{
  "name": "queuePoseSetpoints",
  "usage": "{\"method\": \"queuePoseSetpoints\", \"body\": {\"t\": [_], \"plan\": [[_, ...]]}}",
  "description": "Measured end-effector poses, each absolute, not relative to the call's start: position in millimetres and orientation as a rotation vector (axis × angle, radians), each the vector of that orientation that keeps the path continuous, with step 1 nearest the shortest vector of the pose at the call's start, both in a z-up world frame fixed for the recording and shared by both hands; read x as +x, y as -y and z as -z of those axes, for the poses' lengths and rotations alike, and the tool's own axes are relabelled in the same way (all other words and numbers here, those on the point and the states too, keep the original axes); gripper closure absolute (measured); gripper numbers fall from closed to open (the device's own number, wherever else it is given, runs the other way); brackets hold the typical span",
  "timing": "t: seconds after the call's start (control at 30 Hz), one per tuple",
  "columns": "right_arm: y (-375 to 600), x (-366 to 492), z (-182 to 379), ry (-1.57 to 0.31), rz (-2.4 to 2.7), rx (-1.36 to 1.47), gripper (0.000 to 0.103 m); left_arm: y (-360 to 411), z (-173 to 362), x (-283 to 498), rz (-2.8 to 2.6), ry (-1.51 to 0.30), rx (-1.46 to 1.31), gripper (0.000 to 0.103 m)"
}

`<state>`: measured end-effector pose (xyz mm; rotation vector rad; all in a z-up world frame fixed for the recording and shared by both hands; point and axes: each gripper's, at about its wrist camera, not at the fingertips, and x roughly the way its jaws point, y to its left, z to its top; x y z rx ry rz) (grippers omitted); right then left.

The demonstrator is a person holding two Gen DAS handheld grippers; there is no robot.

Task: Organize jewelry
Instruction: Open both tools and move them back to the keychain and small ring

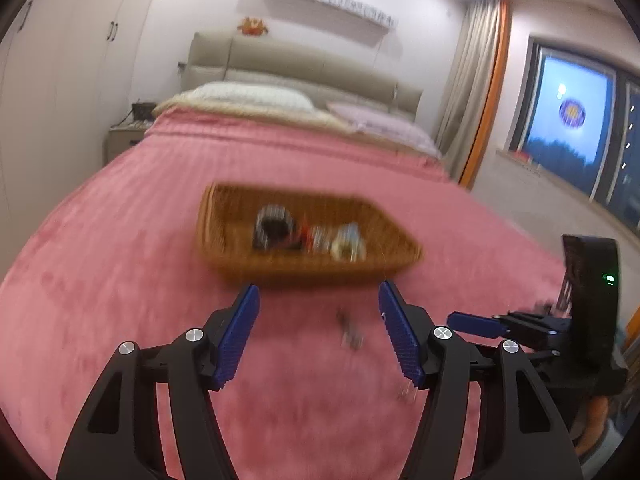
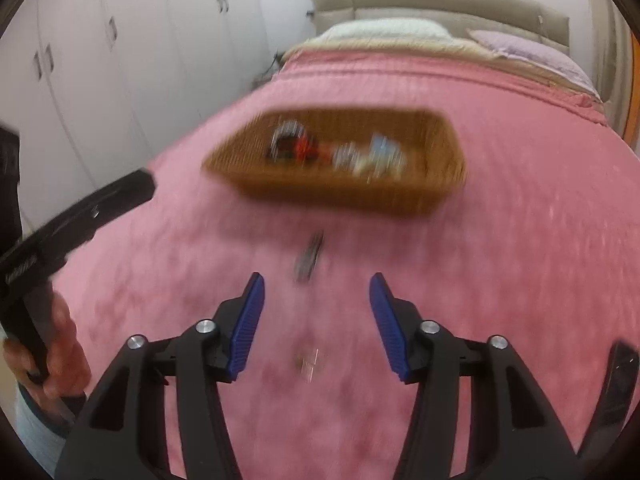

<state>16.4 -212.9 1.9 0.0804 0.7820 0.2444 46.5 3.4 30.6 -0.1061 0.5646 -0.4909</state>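
A brown wicker basket (image 1: 224, 236) sits on the pink bedspread and holds several blurred jewelry pieces; it also shows in the right wrist view (image 2: 436, 140). A small dark jewelry piece (image 1: 350, 330) lies on the bedspread in front of the basket, seen too in the right wrist view (image 2: 308, 258). Another small shiny piece (image 2: 308, 360) lies nearer, also in the left wrist view (image 1: 406, 392). My left gripper (image 1: 319, 300) is open and empty above the bed, just short of the basket. My right gripper (image 2: 316, 290) is open and empty above the loose pieces.
The pink bedspread (image 1: 120, 260) covers a large bed with pillows (image 1: 256, 96) and a beige headboard at the far end. White wardrobes (image 2: 100, 60) stand left of the bed. A window (image 1: 568, 120) and curtain are on the right. The other gripper shows at right (image 1: 520, 326).
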Motion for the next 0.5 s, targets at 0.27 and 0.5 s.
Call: {"method": "queuePoseSetpoints", "body": {"t": [0.27, 0.5], "plan": [[202, 2, 44, -0.887, -0.251, 0.072, 0.071, 9, 21, 40, 0.482, -0.692, -0.037, 0.060], [192, 9, 47, -0.892, -0.210, 0.012, 0.082, 14, 29, 47, 0.500, -0.726, -0.046, 0.060]]}}
